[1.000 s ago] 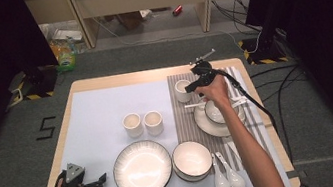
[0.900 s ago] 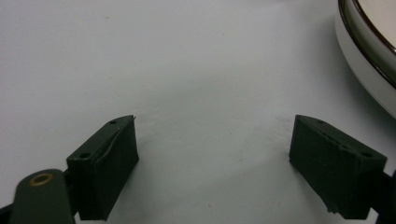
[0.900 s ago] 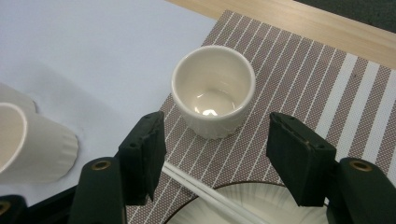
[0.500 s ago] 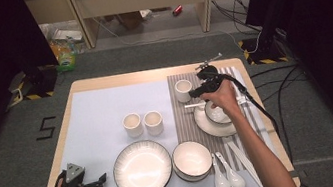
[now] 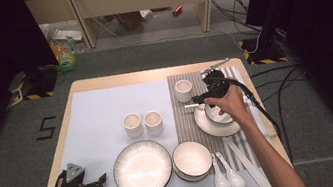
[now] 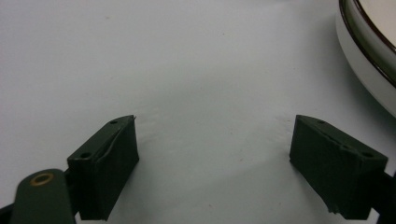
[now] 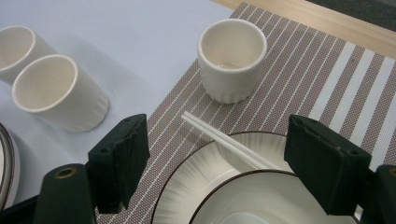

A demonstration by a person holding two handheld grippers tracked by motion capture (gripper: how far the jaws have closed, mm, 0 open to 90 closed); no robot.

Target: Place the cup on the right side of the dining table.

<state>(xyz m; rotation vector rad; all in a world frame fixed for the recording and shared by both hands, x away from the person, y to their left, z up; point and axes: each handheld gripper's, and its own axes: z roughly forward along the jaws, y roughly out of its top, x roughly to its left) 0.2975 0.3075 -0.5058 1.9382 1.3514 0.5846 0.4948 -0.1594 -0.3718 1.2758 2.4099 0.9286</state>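
A cream cup [image 5: 183, 89] [image 7: 232, 58] stands upright at the far end of the striped placemat [image 5: 182, 121]. My right gripper [image 5: 198, 100] [image 7: 217, 158] hovers just nearer than it, over the rim of a white plate [image 5: 203, 124] that carries a small bowl [image 5: 219, 115]. Its jaws are open and have just been opening, with nothing between the pads. A pair of white chopsticks [image 7: 224, 140] lies on the plate rim below them. My left gripper [image 5: 101, 178] [image 6: 215, 163] rests open on the white mat at the near left, beside a large plate [image 5: 142, 168] [image 6: 369, 60].
Two more cream cups [image 5: 132, 124] [image 5: 153, 122] stand together mid-table. A bowl [image 5: 192, 159] sits to the right of the large plate, with two white spoons [image 5: 227, 179] and another pair of chopsticks [image 5: 249, 166] on the placemat near the front edge.
My right gripper has drawn back from the cup on the placemat toward the person and now hangs over the plate. The cup stays put. The left hand has not moved.
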